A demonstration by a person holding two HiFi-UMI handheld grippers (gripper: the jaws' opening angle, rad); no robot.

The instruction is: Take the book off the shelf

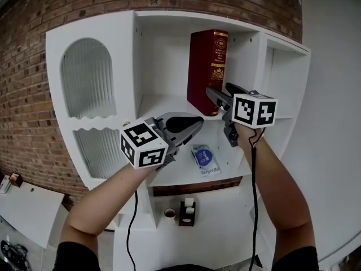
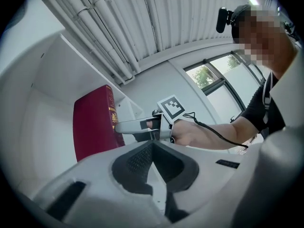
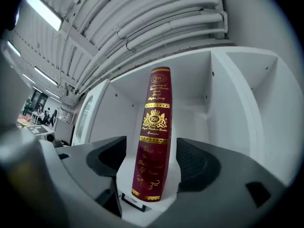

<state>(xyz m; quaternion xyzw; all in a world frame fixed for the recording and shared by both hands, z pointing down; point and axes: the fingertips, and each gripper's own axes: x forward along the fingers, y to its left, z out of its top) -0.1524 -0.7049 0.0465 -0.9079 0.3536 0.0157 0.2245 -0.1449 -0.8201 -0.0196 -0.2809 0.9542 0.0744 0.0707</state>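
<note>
A dark red book [image 1: 207, 66] with gold lettering stands upright in the middle compartment of the white shelf unit [image 1: 163, 103]. My right gripper [image 1: 221, 93] is raised in front of the book's lower spine. In the right gripper view the gripper [image 3: 152, 167] is open, with the spine [image 3: 154, 127] standing between the two pads and a gap on each side. My left gripper [image 1: 194, 123] hangs lower and to the left, in front of the shelf below, shut on nothing. The left gripper view looks past its closed jaws at the book [image 2: 92, 122] and the right gripper [image 2: 142, 126].
A packet with a blue label [image 1: 204, 158] lies on the shelf under the book. Lower down stand a small cup [image 1: 170, 212] and a black holder [image 1: 188, 212]. Ribbed arched panels [image 1: 87, 78] fill the unit's left side. A brick wall [image 1: 28, 95] is behind.
</note>
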